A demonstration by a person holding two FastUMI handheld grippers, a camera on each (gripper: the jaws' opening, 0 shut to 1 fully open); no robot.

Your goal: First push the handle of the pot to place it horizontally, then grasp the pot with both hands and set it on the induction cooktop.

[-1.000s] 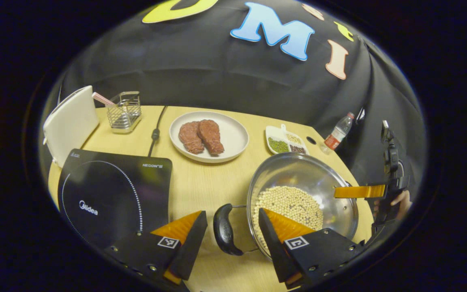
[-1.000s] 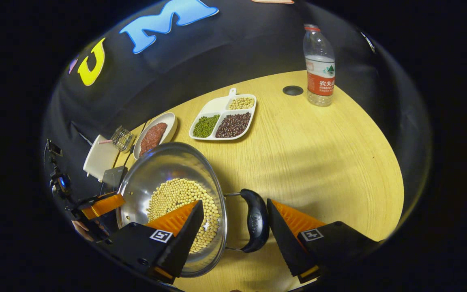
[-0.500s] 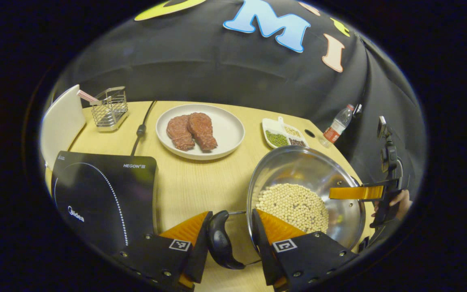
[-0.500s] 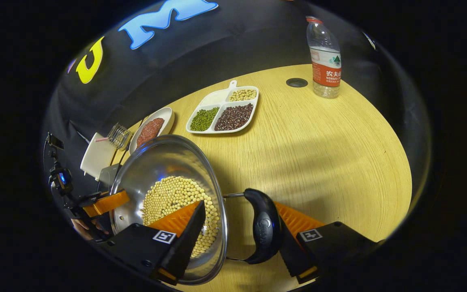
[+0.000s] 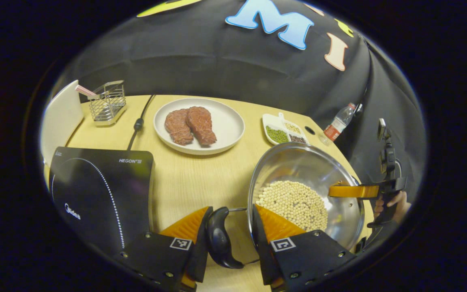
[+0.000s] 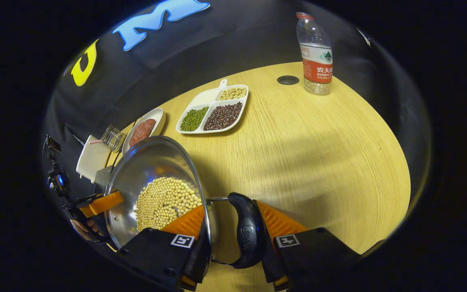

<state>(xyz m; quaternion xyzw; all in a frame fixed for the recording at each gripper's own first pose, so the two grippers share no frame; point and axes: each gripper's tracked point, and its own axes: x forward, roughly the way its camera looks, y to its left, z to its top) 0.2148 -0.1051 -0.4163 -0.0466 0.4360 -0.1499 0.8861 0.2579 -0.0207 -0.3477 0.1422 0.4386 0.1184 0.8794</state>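
Observation:
A steel pot [image 5: 306, 170] holding pale beans [image 5: 292, 200] stands right of the black induction cooktop [image 5: 95, 190] on the wooden table. My left gripper [image 5: 231, 208] is shut on the pot: one finger presses its black left handle [image 5: 219, 239], the other sits inside the wall. My right gripper [image 6: 231, 207] grips the opposite side the same way, one finger on the black right handle [image 6: 247, 231], one inside the pot [image 6: 152, 170]. Across the pot, the left gripper view shows the right gripper [image 5: 355, 190] and a hand [image 5: 395, 202]. I cannot tell whether the pot touches the table.
A white plate with meat [image 5: 199, 125] lies behind the cooktop, with a power cord [image 5: 138, 123], a wire rack [image 5: 106, 103] and a white board [image 5: 59, 117] at the back left. A divided bean dish [image 6: 213, 115] and a water bottle [image 6: 315, 54] stand farther right.
Both grippers have closed: each outer finger has come in against its black handle while the inner finger stays inside the pot. Both views have shifted slightly.

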